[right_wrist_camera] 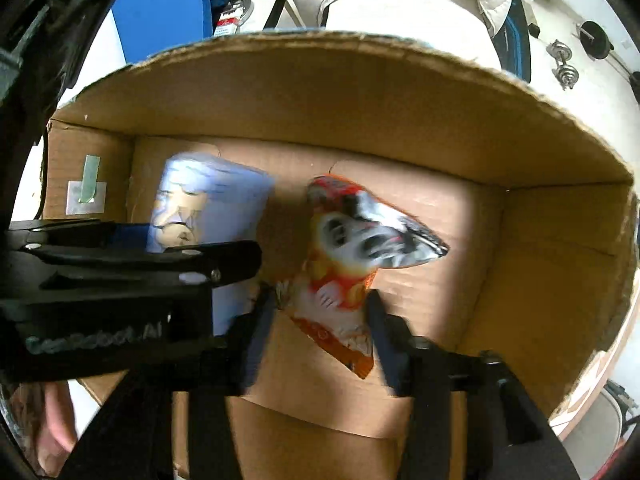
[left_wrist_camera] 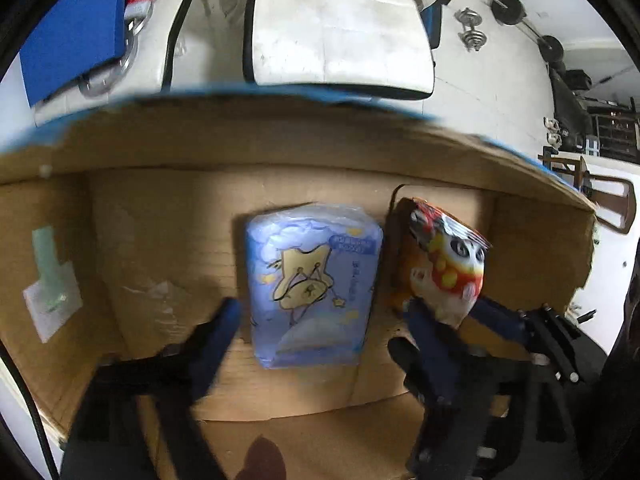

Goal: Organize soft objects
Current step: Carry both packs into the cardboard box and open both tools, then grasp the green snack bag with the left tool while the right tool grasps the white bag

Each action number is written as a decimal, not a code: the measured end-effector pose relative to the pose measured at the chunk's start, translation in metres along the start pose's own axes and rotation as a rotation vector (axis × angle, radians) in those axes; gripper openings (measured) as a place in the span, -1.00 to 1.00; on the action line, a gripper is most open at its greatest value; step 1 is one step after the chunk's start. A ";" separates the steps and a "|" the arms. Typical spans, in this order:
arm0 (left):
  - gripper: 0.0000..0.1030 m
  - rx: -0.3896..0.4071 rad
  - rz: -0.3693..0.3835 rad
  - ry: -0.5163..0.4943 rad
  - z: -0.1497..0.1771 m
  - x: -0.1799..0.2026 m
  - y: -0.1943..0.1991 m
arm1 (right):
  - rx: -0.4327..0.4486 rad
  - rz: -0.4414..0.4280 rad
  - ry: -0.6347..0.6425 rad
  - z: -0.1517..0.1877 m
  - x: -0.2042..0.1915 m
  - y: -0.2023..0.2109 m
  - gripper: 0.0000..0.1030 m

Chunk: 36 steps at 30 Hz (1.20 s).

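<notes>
A blue soft pack with a cartoon star (left_wrist_camera: pixel 314 284) lies flat on the floor of an open cardboard box (left_wrist_camera: pixel 256 148). My left gripper (left_wrist_camera: pixel 324 320) is open, its fingers on either side of the pack's near end, not touching it. My right gripper (right_wrist_camera: pixel 322 308) is shut on the lower end of an orange snack bag (right_wrist_camera: pixel 344 256), held inside the box to the right of the blue pack (right_wrist_camera: pixel 208 204). The bag (left_wrist_camera: pixel 448 268) and the right gripper (left_wrist_camera: pixel 452 320) also show in the left wrist view. The left gripper's body (right_wrist_camera: pixel 120 280) crosses the right wrist view.
The box's far wall (right_wrist_camera: pixel 320 92) and right wall (right_wrist_camera: pixel 560 264) enclose the work area. A white label with green tape (left_wrist_camera: pixel 50 292) is stuck on the left wall. Beyond the box stand a white cushioned chair (left_wrist_camera: pixel 340 24), a blue panel (left_wrist_camera: pixel 72 28) and dumbbells (left_wrist_camera: pixel 474 32).
</notes>
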<state>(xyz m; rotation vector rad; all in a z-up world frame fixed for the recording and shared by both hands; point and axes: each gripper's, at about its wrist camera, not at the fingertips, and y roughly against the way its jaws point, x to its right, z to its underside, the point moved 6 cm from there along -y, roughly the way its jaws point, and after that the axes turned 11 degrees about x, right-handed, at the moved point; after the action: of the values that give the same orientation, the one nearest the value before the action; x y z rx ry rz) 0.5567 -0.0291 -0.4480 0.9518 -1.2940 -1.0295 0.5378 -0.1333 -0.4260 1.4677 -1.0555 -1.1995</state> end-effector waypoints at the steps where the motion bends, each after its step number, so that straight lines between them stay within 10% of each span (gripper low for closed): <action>1: 0.86 0.011 -0.006 -0.011 0.001 0.001 0.005 | 0.003 -0.002 -0.002 0.001 0.000 0.003 0.29; 9: 0.92 0.149 -0.070 -0.069 0.022 0.001 0.065 | 0.061 0.058 -0.005 0.014 0.005 0.046 1.00; 27: 0.94 0.544 -0.220 -0.149 0.154 -0.011 0.200 | 0.366 0.085 -0.068 0.109 -0.028 0.179 1.00; 31: 0.94 0.548 -0.270 -0.133 0.214 -0.037 0.180 | 0.369 0.126 -0.129 0.159 -0.007 0.187 1.00; 36: 0.94 0.371 -0.297 -0.081 0.287 -0.087 0.106 | 0.265 0.206 -0.235 0.219 0.042 0.152 1.00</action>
<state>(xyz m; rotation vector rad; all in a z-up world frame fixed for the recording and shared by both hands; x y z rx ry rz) 0.2765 0.0894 -0.3545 1.4301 -1.4705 -1.0808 0.3194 -0.2341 -0.3040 1.3963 -1.5361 -1.1347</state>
